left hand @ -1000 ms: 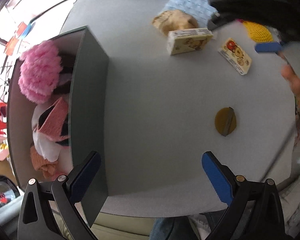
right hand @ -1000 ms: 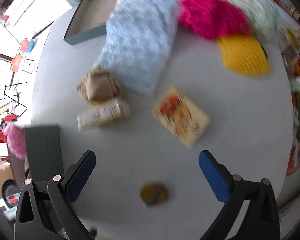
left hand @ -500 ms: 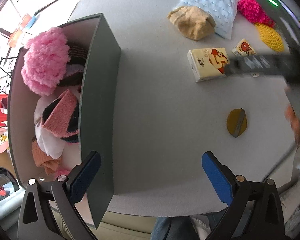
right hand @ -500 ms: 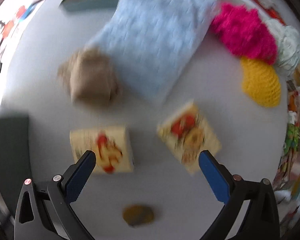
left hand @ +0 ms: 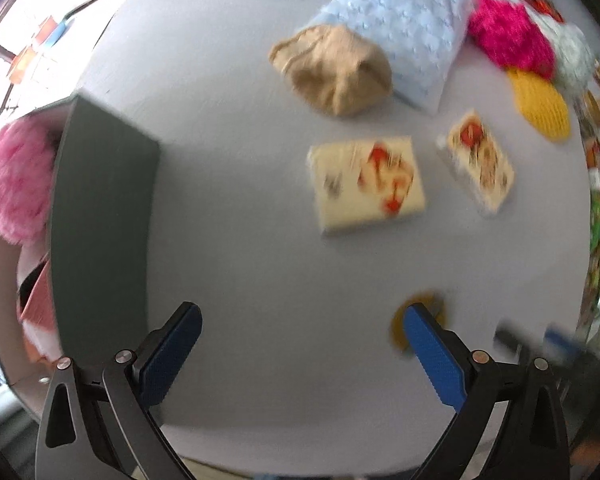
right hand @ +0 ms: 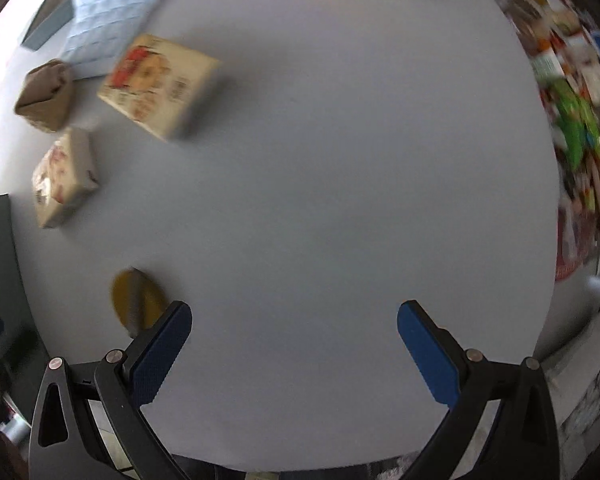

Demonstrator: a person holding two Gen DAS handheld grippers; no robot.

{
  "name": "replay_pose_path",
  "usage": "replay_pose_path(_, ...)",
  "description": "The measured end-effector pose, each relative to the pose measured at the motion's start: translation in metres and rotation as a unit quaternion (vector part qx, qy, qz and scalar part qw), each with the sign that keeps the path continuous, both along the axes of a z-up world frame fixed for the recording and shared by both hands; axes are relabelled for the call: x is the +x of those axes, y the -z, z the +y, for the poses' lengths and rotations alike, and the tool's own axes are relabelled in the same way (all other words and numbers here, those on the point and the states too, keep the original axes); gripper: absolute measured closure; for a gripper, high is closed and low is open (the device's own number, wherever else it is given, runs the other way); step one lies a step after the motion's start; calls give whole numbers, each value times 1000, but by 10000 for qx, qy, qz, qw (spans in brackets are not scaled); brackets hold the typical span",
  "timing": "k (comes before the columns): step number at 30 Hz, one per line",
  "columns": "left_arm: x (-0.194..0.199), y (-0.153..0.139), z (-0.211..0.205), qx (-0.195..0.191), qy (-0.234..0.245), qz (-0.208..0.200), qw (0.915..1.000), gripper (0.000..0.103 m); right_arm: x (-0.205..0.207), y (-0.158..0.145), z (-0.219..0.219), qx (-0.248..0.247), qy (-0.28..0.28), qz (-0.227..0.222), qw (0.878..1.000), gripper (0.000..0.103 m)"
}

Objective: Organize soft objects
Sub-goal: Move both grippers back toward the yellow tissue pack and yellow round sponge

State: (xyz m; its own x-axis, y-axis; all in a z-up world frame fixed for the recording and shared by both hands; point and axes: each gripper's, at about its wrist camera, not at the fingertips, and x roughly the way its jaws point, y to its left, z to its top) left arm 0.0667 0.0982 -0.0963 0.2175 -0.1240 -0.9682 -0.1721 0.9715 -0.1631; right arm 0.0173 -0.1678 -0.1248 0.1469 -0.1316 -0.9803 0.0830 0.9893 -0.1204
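Left wrist view: left gripper (left hand: 300,346) has its jaws spread wide, nothing between them. Grey bin (left hand: 100,220) at 9 o'clock, holding a pink pompom (left hand: 14,184) and other fabrics. On the table (left hand: 228,128): tan pouch (left hand: 334,70) at 12–1 o'clock, overlapping a blue pillow (left hand: 404,40); near tissue pack (left hand: 366,182) just past centre, far tissue pack (left hand: 478,166) at 2 o'clock; magenta puff (left hand: 508,40) and yellow knit (left hand: 540,104) at the far right rim. Brown disc (left hand: 418,320) is partly behind the right finger. Frame is motion-blurred.

Right wrist view: right gripper (right hand: 294,340) also gapes wide and empty over bare table (right hand: 340,180). Pouch (right hand: 44,96) and both packs (right hand: 158,84) (right hand: 64,178) at 10 o'clock; disc (right hand: 138,300) just beside the left finger.

Judgement: next pick is likely a pack or the pouch, going to the bin. Straddle the pack's short width, descend squarely, close gently so it does not crush, then lift clear of the bin wall before release.
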Motion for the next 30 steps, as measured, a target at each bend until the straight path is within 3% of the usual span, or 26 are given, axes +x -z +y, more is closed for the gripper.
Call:
replay_pose_path(6, 44, 6, -6, -98, -411, -19, 9991, 2, -18, 7, -8, 7, -190, 42, 9998, 0)
replay_pose_path(16, 80, 30, -31, 38, -348, 199, 9992, 2, -50, 19, 9, 179, -375, 169, 9990, 0)
replay_pose_path(21, 73, 44, -3, 198, -651, 327, 9971, 1, -29, 21, 20, 102, -459, 145, 9988, 0)
replay_pose_path(24, 70, 49, 13, -22, -786, 350, 9963, 1, -21, 18, 29, 49, -612, 58, 9981, 0)
replay_pose_path(30, 76, 47, 15, 63, -585, 208, 9981, 0, -9, 26, 69, 37, -1133, 89, 9935, 0)
